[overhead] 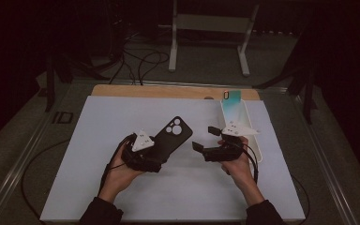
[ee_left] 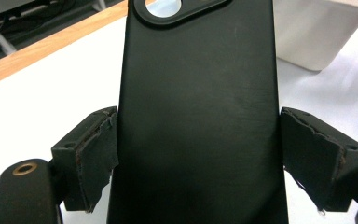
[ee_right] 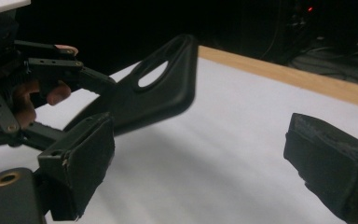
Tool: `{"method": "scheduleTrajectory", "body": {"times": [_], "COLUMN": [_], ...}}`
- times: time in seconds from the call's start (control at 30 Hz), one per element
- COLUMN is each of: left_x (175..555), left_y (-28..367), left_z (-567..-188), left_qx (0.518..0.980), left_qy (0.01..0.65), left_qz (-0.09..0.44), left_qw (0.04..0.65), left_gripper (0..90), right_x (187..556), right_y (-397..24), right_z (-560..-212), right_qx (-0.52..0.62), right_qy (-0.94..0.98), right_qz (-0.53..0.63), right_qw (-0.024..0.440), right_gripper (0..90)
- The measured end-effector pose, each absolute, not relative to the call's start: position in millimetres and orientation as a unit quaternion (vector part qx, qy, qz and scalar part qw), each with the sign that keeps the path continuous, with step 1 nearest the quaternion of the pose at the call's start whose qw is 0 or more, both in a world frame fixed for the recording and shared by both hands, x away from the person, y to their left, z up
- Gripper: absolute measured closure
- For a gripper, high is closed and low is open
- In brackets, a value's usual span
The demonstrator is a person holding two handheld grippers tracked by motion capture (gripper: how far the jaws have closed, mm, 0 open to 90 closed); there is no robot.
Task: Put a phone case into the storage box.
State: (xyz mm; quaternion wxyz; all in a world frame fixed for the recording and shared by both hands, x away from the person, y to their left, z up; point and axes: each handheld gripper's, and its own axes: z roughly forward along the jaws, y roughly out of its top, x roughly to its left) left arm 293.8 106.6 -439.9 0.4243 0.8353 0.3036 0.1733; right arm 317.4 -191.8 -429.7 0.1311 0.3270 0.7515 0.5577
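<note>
Above the white table [overhead: 75, 178], the left gripper [ee_left: 198, 144] pinches a black phone case [ee_left: 198, 93] by its long sides, lifted and tilted; the right gripper [ee_right: 200, 158], jaws spread and holding nothing, faces it, beside a white bin [overhead: 258, 145].

- Phone case [ee_left: 198, 116]: matt black throughout, clamped between the pads of the left gripper [overhead: 146, 152]; a pale, light-coloured patch showed through the camera cut-out at its far end.
- Left gripper: black body and jaws, with a light grey plate on top.
- Right gripper [ee_right: 200, 172]: black jaws and pads, a brass-coloured ring near the base; jaws apart over the white surface.
- Table sheet [overhead: 122, 122]: plain white, unpatterned, beneath both grippers.
- Table edge [overhead: 168, 91]: light wood-brown strip beyond the sheet.
- Bin [overhead: 253, 136]: white, just beyond the right gripper; a teal-green card [overhead: 232, 97] stood at its far end.
</note>
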Motion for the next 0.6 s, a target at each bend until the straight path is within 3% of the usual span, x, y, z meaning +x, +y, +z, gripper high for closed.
{"method": "scheduleTrajectory", "body": {"times": [0.17, 0.3, 0.6], "left_x": [292.6, 291.3, 289.6], "left_y": [97.8, 89.7, 80.7], "left_z": [-438.2, -437.8, -437.0], "left_qx": [0.836, 0.835, 0.830], "left_qy": [0.293, 0.287, 0.289], "left_qz": [0.172, 0.172, 0.173], "left_qw": [0.430, 0.437, 0.444], "left_gripper": [15.7, 15.7, 15.5], "right_x": [320.6, 322.9, 324.8], "right_y": [-185.2, -174.4, -159.0], "right_z": [-430.9, -430.9, -431.4], "right_qx": [0.329, 0.328, 0.326], "right_qy": [0.753, 0.757, 0.765], "right_qz": [0.558, 0.559, 0.554], "right_qw": [0.113, 0.089, 0.034], "right_gripper": [9.6, 16.6, 46.7]}}
